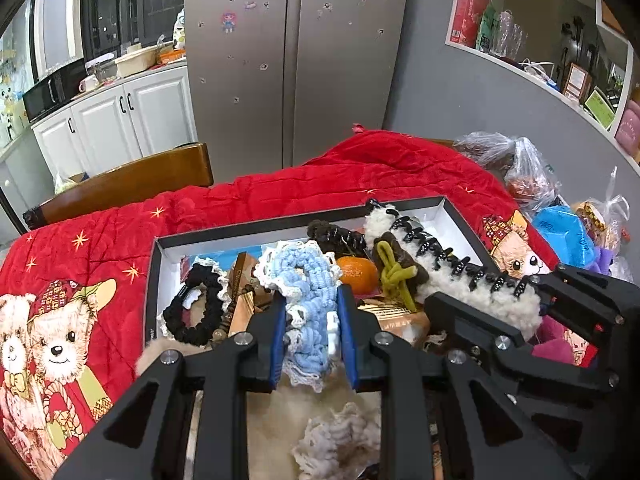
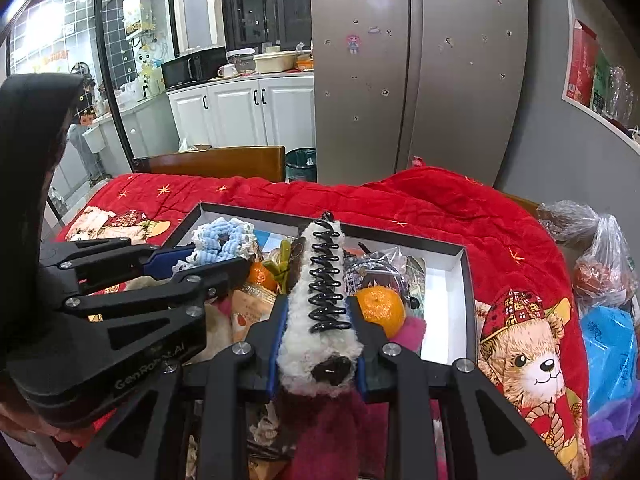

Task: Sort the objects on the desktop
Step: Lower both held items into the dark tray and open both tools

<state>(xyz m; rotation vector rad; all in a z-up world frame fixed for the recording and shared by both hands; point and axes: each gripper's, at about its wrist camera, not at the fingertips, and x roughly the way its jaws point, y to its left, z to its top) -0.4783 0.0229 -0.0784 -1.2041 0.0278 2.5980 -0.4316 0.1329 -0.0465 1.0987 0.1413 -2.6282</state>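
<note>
Above the box [image 1: 460,216], the left gripper [image 1: 312,332] pinches a blue scrunchie [image 1: 308,280], while at its 3 o'clock the right gripper [image 2: 318,344] pinches a fluffy white hair clip [image 2: 320,320].

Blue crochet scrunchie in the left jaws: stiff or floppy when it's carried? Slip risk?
Probably floppy: the blue crochet scrunchie is soft ruffled yarn, and its free loop sags forward past the left gripper. Likely light for its size, being open knit with lace trim. Slip looks unlikely, since the fuzzy yarn bunches between the blue pads, though a loose edge could snag on box clutter.
</note>
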